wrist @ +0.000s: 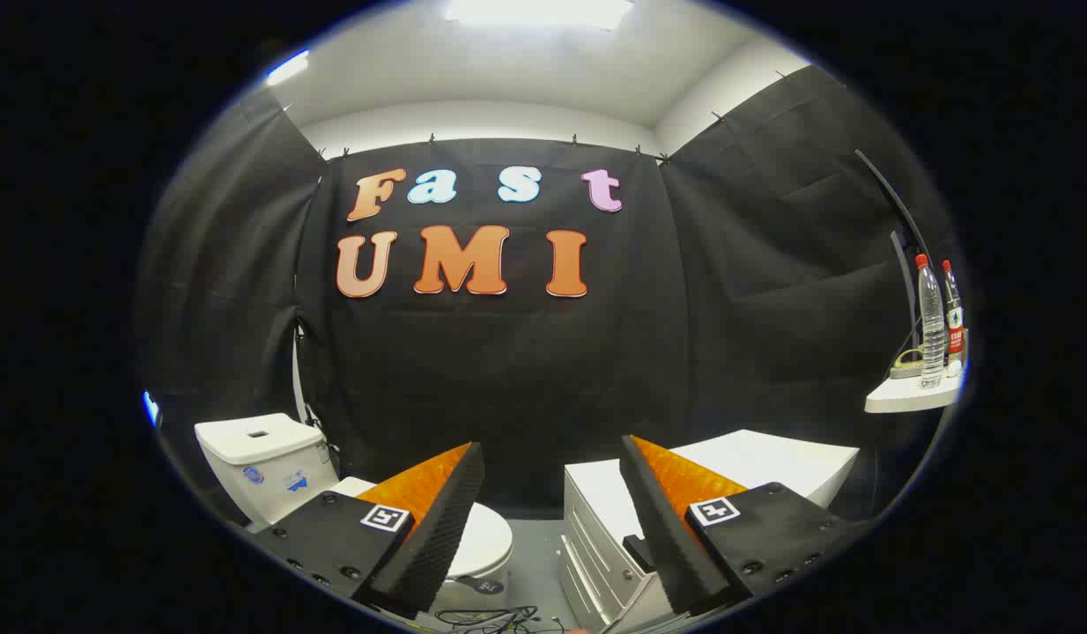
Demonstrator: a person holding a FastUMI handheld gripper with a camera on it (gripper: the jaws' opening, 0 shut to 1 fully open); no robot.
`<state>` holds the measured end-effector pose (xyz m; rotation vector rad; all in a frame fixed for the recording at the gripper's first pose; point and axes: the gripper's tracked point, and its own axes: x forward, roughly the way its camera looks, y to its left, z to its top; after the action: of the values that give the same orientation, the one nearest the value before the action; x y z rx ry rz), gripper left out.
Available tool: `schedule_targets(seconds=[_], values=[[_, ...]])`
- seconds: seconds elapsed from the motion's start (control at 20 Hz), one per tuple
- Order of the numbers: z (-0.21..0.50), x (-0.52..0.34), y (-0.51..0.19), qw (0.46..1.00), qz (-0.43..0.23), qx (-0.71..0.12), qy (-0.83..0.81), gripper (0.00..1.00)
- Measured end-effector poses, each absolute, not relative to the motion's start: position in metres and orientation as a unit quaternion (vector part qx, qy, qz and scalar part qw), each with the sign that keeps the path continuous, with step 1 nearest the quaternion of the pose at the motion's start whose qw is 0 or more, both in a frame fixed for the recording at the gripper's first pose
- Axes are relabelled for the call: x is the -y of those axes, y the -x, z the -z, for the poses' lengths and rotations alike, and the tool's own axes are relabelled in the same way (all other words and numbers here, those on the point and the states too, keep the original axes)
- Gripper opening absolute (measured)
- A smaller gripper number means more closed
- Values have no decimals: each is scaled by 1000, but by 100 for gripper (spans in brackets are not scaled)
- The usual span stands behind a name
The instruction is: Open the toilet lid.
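A white toilet stands low against the black cloth wall, its tank [260,458] to the left of my fingers. Its lid [489,537] lies flat and closed on the bowl, partly hidden behind my left finger [429,519]. My gripper [552,458] hangs high above the floor, well short of the toilet, open with a wide gap and nothing between the fingers. The right finger [662,519] overlaps a white cabinet.
A white drawer cabinet [772,467] stands right of the toilet. A small white shelf [909,396] at the right holds two plastic bottles [931,326]. Dark cables [491,619] lie on the grey floor below the fingers.
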<state>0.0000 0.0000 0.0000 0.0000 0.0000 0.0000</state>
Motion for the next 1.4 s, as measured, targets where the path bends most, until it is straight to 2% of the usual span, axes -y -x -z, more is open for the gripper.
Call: schedule_targets(seconds=[1.4], values=[[-3,14,1,1000,13,-1,-15,100]])
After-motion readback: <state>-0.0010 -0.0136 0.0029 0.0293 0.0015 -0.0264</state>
